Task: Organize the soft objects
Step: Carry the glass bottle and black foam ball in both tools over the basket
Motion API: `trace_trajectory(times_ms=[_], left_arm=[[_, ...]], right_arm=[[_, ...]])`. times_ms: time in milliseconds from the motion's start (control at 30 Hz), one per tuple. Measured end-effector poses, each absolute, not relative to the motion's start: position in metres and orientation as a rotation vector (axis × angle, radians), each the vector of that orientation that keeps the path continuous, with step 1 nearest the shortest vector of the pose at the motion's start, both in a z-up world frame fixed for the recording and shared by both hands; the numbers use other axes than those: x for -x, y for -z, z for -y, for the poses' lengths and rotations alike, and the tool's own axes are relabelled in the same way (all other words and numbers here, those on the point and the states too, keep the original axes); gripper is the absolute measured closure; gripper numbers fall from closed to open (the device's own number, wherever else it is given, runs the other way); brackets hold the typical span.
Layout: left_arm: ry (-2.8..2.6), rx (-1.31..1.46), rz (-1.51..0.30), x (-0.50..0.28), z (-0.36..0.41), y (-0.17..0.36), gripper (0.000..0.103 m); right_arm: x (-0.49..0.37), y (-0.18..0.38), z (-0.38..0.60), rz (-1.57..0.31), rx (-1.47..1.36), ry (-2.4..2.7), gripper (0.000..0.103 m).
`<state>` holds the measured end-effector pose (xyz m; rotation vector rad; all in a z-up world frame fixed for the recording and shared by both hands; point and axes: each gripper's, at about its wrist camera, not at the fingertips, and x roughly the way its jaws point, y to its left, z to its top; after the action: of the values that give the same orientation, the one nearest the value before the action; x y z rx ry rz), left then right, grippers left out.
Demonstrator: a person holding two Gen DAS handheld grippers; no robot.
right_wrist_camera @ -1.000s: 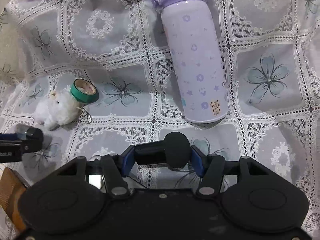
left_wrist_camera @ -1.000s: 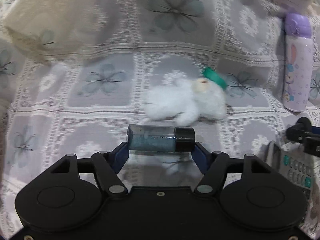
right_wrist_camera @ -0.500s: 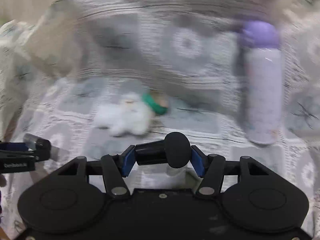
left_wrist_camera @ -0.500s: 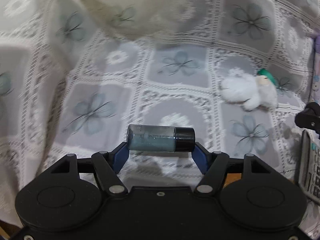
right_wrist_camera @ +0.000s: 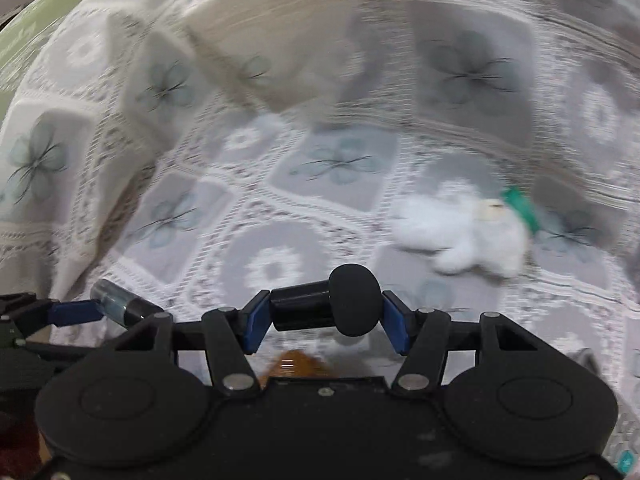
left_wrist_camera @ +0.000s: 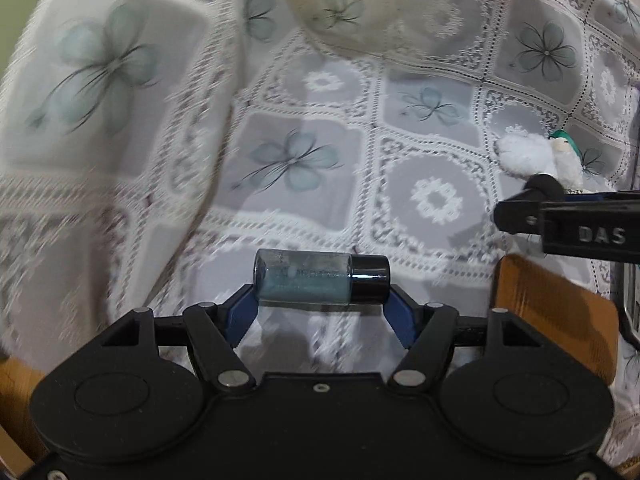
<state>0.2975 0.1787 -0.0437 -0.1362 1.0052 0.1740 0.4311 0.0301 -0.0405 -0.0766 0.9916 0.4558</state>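
Note:
My left gripper [left_wrist_camera: 322,304] is shut on a small glass bottle [left_wrist_camera: 320,277] with blue-grey powder and a black cap, held crosswise between the blue pads. My right gripper [right_wrist_camera: 326,316] is shut on a short black cylinder with a round foam head [right_wrist_camera: 354,305]. A white plush toy [right_wrist_camera: 464,236] lies on the lace cloth to the right of both grippers, with a green tape roll [right_wrist_camera: 522,208] right behind it. In the left wrist view the plush toy [left_wrist_camera: 536,156] shows at the far right, partly behind my right gripper [left_wrist_camera: 568,216]. The bottle [right_wrist_camera: 120,305] also appears low on the left of the right wrist view.
A lace tablecloth [left_wrist_camera: 436,200] with flower squares covers the surface and bunches into a raised fold [left_wrist_camera: 112,80] at the left and back. A brown wooden edge [left_wrist_camera: 556,312] and a calculator's corner [left_wrist_camera: 630,316] show at the lower right.
Both grippers have swept left across the cloth with their loads. The plush toy slid from centre to the right, and the purple flask has left both views.

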Motion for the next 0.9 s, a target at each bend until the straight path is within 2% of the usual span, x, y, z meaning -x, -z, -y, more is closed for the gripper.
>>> trace_trajectory(times_ms=[400,667,900], left_arm=[[-0.237,0.168,-0.998,-0.221,-0.183,0.03,0.038],[-0.215,0.183,-1.002,-0.178,-0.165,0.015,0.038],[-0.084,0.192,-1.019,-0.151,-0.113,0.004,0.038]], right_arm=[[-0.373,0.037,-0.049,-1.052,0.077,-0.61,0.045],[-0.298,0.03,0.0,-1.093,0.084,-0.62,0.045],[-0.231,0.015,0.077,-1.105,-0.048,-0.495,0.045]])
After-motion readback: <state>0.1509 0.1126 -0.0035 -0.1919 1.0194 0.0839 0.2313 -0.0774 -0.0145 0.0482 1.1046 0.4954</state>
